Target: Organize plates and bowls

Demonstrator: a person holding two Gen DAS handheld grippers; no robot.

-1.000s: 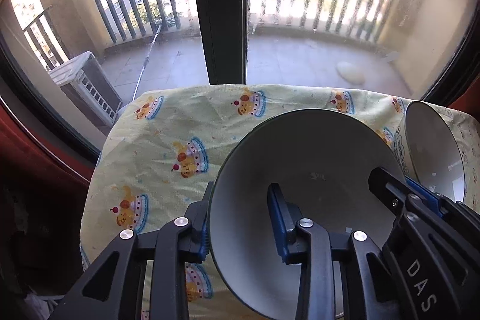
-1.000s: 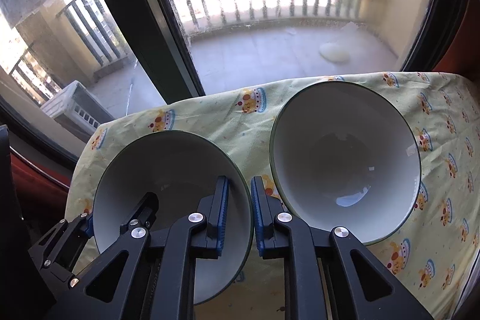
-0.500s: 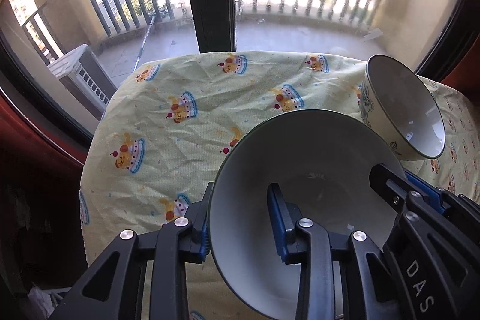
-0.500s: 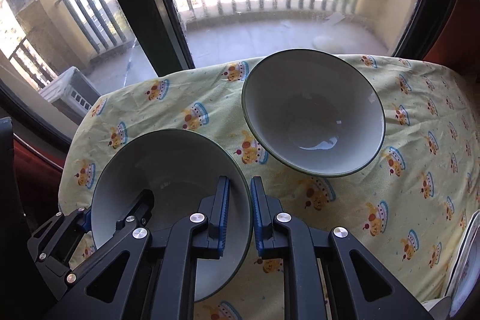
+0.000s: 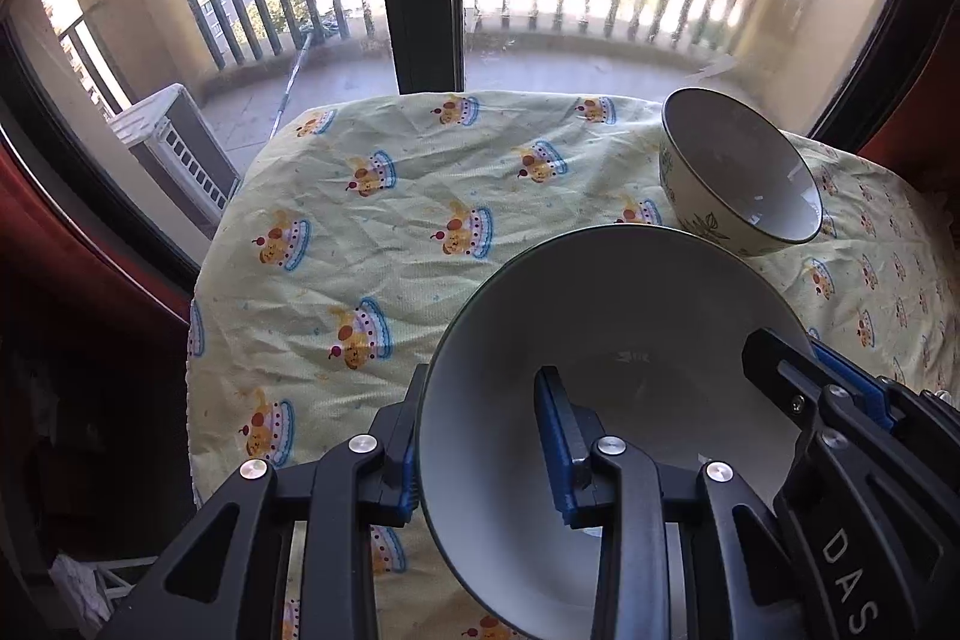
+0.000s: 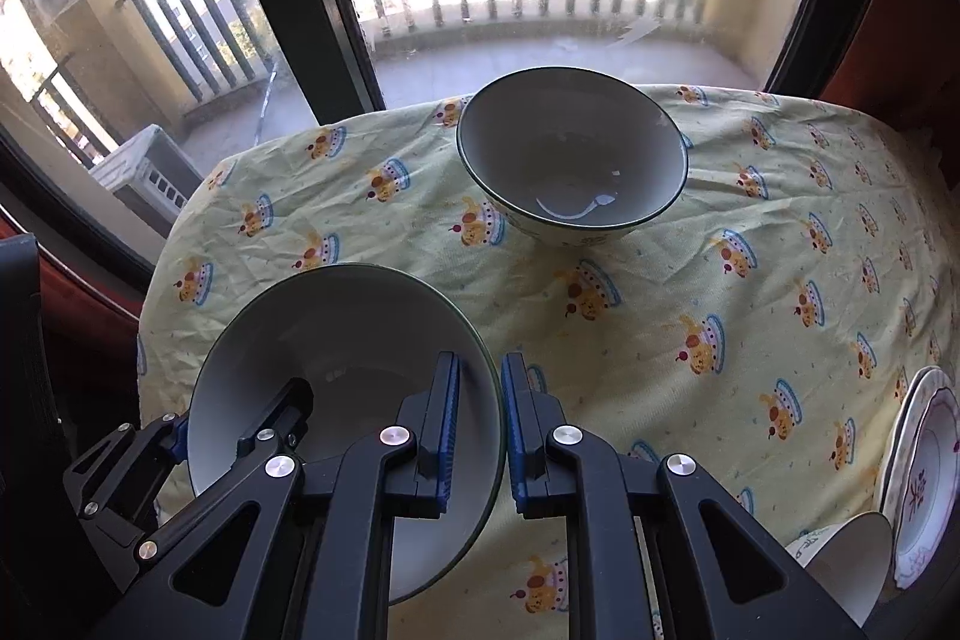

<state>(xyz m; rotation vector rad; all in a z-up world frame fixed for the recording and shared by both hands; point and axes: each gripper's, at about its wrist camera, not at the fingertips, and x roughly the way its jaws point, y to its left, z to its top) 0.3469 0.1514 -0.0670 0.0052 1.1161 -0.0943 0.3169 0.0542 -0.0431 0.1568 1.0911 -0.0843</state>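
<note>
Glossy glazed ceramic on the held bowl [image 6: 336, 370] and the far bowl [image 6: 573, 160]; wrinkled matt cotton tablecloth [image 6: 690, 280]; matt black plastic gripper arms, shiny metal rivets [image 6: 398, 436].

Both grippers are black plastic. The left gripper [image 5: 486, 454] has blue pads on its fingers [image 5: 555, 451] and shiny round silver screws. The right gripper [image 6: 480, 421] looks the same. White letters "DAS" are printed on its side
</note>
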